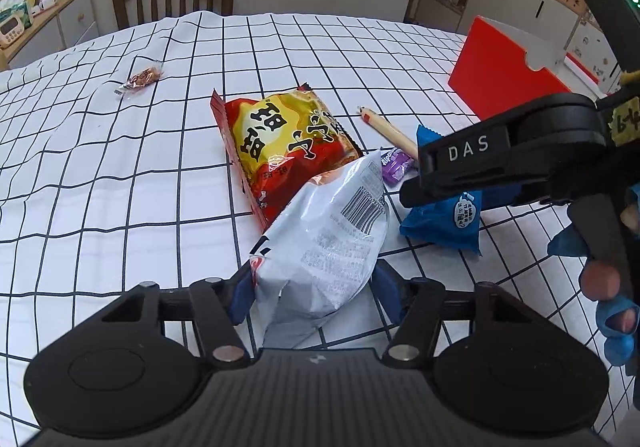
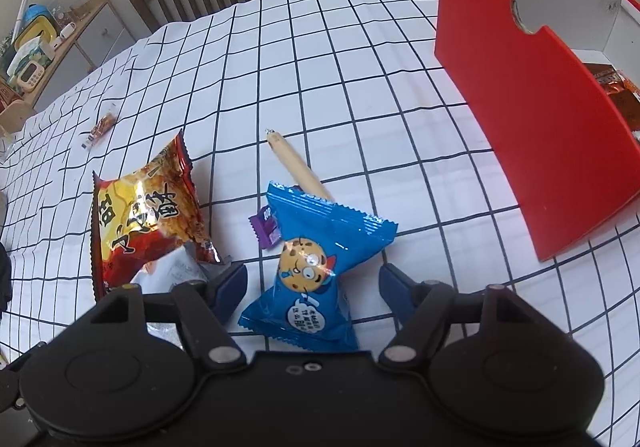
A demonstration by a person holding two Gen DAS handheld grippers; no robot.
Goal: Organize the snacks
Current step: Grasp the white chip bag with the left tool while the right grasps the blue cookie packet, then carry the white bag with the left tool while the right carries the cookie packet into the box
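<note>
Left gripper (image 1: 312, 287) closes its blue pads on the lower end of a white snack bag (image 1: 324, 239), barcode side up, which overlaps the near end of a red-and-yellow noodle packet (image 1: 280, 143) lying on the grid-patterned tablecloth (image 1: 120, 187). Right gripper (image 2: 312, 283) straddles a blue cookie packet (image 2: 316, 267); its jaws stand apart on either side, and the pads show a gap from the wrapper. A purple candy (image 2: 266, 227) lies just beside the cookie packet, and a tan pen (image 2: 296, 163) runs out from behind it. A small wrapped snack (image 1: 140, 81) sits well apart, toward the table's far left edge. A red-and-white cardboard box (image 2: 540, 119) stands near the far right edge, with orange packets (image 2: 616, 91) inside.
</note>
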